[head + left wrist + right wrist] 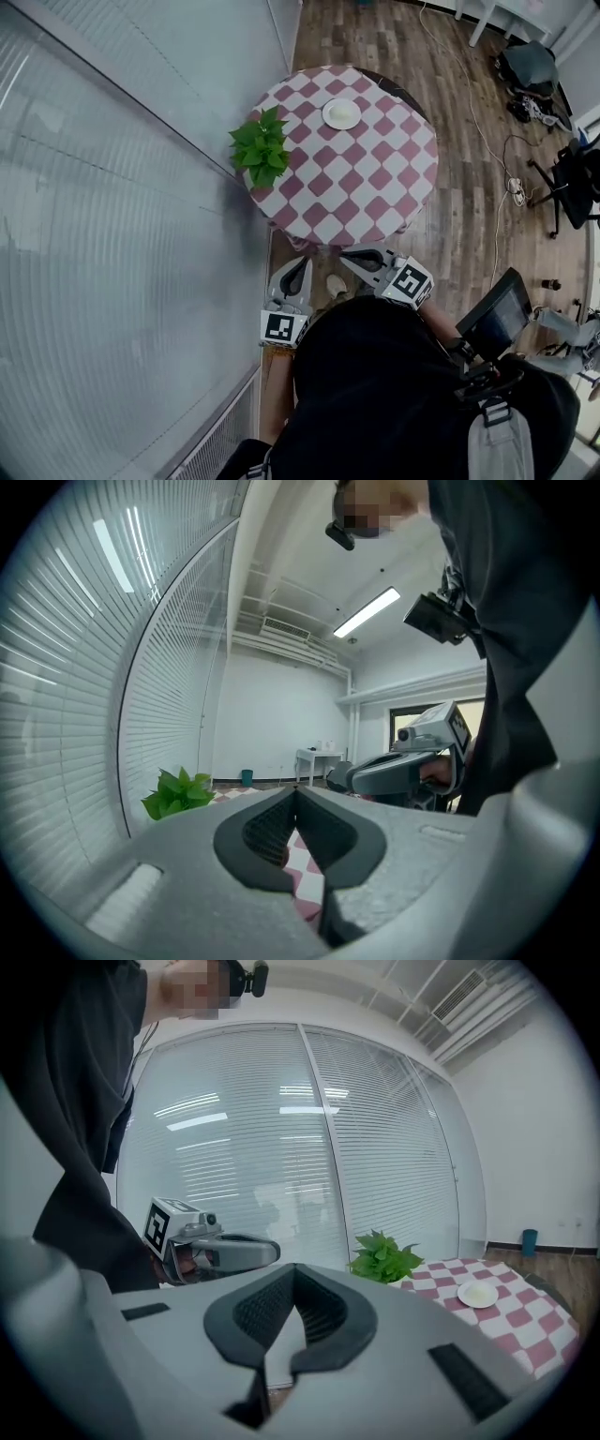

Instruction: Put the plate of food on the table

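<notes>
Head view: left tongs (301, 266) and right tongs (353, 256) are hanging clenched and empty, probably since the plate (341, 113) is sitting on the tabletop (361, 192) well ahead.

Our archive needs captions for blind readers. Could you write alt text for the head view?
A white plate of food sits on a round checkered table, a leafy plant at its left edge. Nearer, a person holds the left gripper and right gripper shut, empty.

- We see a leafy green plant (262, 147) just beside the slatted glass wall (112, 216).
- We see a wooden floor (469, 216), with a pale cable (476, 120) trailing to a power strip (517, 192).
- We see a black office chair (574, 183) at the right edge.
- We see a white desk (502, 11) at the far end.
- We see a ceiling light (367, 612), lit.
</notes>
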Motion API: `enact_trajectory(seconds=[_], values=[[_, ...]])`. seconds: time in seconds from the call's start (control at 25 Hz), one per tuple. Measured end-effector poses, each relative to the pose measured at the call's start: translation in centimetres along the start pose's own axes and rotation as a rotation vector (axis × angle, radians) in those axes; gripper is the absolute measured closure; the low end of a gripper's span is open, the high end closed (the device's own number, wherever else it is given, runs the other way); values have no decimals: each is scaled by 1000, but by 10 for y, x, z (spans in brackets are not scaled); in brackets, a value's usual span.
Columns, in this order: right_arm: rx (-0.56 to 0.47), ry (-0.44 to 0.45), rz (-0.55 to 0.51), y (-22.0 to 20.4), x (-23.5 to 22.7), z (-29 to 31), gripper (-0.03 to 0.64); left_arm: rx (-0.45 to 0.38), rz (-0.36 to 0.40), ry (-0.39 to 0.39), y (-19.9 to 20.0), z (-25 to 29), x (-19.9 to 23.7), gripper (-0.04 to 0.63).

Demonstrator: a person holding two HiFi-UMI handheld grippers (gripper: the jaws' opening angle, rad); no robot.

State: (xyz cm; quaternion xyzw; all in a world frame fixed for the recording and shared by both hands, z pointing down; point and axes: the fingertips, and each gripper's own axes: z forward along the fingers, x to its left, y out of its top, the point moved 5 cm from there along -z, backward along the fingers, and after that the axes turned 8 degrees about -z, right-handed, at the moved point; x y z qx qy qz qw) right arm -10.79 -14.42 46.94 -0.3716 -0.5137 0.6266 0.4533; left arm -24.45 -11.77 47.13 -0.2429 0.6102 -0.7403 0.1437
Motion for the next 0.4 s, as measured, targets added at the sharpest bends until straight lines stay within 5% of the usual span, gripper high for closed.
enact_trajectory(seconds=[0.4], values=[[0, 34, 40, -9, 0, 7, 607, 22, -43, 13, -16, -1, -5, 589]])
